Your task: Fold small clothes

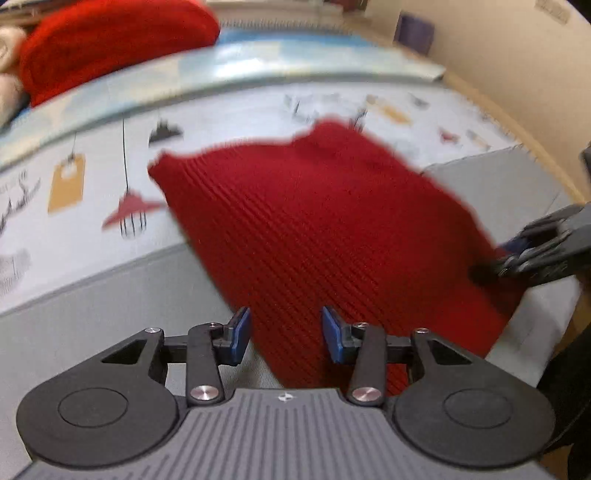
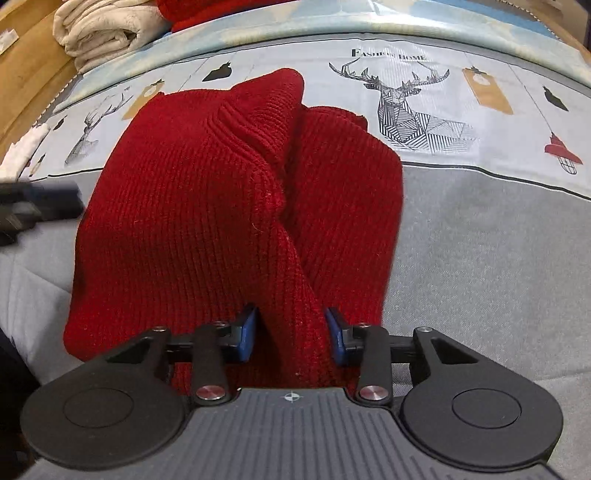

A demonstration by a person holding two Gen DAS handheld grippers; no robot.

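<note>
Right wrist view: red knit sweater (image 2: 207, 206) lies on the grey part of the printed bedcover (image 2: 480, 236), its far end reaching onto the deer-print band, with a raised fold running down its middle toward the camera.

Step, as I judge it: take the near hem at both sides for the fold away. Best to catch both layers, lift evenly, keep the rib lines straight.

Right gripper (image 2: 291, 334): pads part-open, straddling the raised fold, fabric between them; a firm pinch cannot be told.

Left gripper (image 1: 286, 328): part-open above the sweater's near-left edge, gripping nothing.

Folded cream cloth (image 2: 99, 29) sits beyond the sweater, far left.
</note>
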